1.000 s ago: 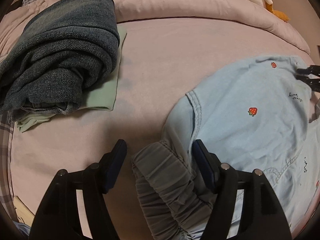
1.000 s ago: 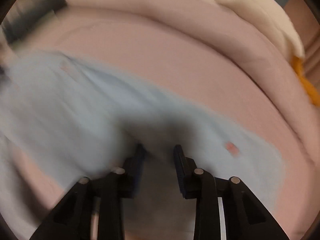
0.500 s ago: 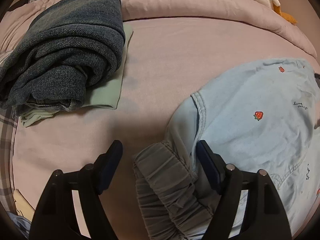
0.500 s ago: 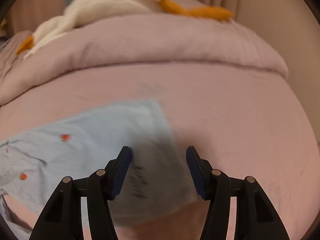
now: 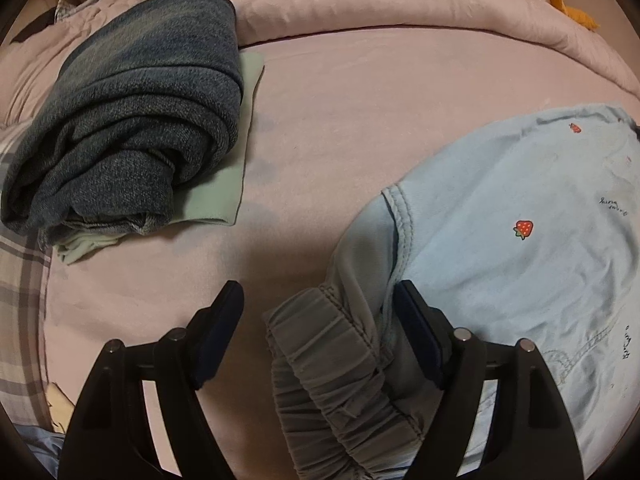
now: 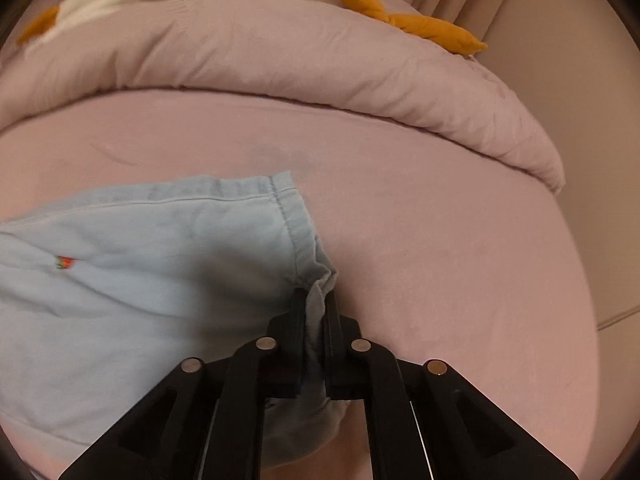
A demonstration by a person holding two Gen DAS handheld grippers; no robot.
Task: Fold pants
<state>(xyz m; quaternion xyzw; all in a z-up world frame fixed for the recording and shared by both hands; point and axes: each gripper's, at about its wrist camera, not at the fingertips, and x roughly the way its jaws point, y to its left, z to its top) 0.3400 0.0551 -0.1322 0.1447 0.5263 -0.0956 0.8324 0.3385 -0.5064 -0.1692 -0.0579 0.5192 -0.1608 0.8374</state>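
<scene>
Pink bed sheet (image 6: 440, 240) under light-blue pants (image 6: 140, 280): right gripper (image 6: 314, 304) now closing on hem corner it straddled open; left gripper (image 5: 318, 304) opening, straddling waistband (image 5: 320, 344), unpinched — fold starting.

— What cloth is seen in the pants (image 5: 520, 208)?
— A light blue, matt, soft woven cotton is shown, with stitched hems, small embroidered strawberries and a gathered grey elastic waistband (image 5: 336, 364) at lower centre.
— And the sheet (image 5: 340, 112)?
— A smooth, matt pink fabric is seen; the duvet (image 6: 280, 52) above it looks lightly crinkled.
— The pile at upper left?
— Coarse, faded dark denim (image 5: 132, 120) is stacked on a smooth pale green cloth (image 5: 216, 196).
— The tools?
— Black matt plastic is seen on the left gripper (image 5: 318, 312) and right gripper (image 6: 314, 304), with shiny metal pins and dark blue pads (image 5: 224, 320).
</scene>
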